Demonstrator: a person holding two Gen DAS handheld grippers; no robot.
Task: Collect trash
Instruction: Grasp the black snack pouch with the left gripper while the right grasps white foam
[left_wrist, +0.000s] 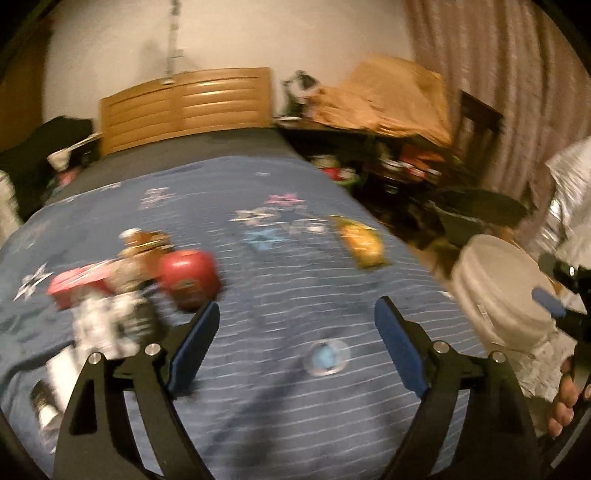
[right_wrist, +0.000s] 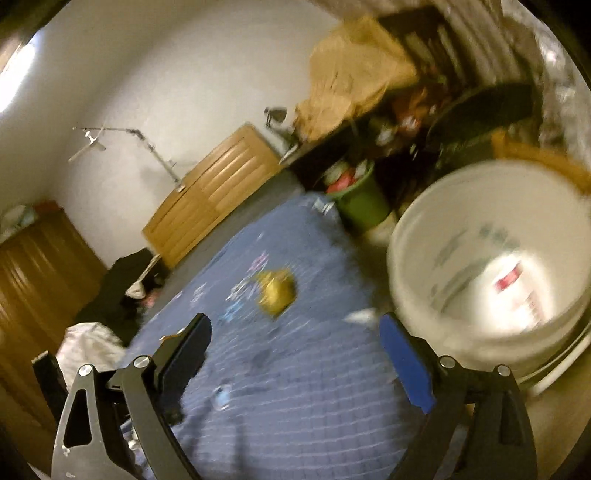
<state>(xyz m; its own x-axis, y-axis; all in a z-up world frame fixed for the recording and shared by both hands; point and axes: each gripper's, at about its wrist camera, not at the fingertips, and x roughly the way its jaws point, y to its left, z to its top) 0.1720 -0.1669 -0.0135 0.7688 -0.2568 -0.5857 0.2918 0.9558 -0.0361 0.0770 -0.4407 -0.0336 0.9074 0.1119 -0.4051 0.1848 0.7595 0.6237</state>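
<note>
Collecting: we have a carton in the white bucket (right_wrist: 491, 266).
Left: yellow wrapper (left_wrist: 360, 240), red pouch (left_wrist: 188, 278) on the bed (left_wrist: 280, 387).
Claws: ours both wide, empty.

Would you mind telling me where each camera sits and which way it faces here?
Left wrist: on the left claw, looking up the blue bedspread toward the headboard; its open fingers show, plus the right claw and a hand.
Right wrist: on the right claw, tilted, facing bed and white bucket; only its open fingers show.
Shared: bedspread, headboard, bucket, yellow wrapper.
</note>
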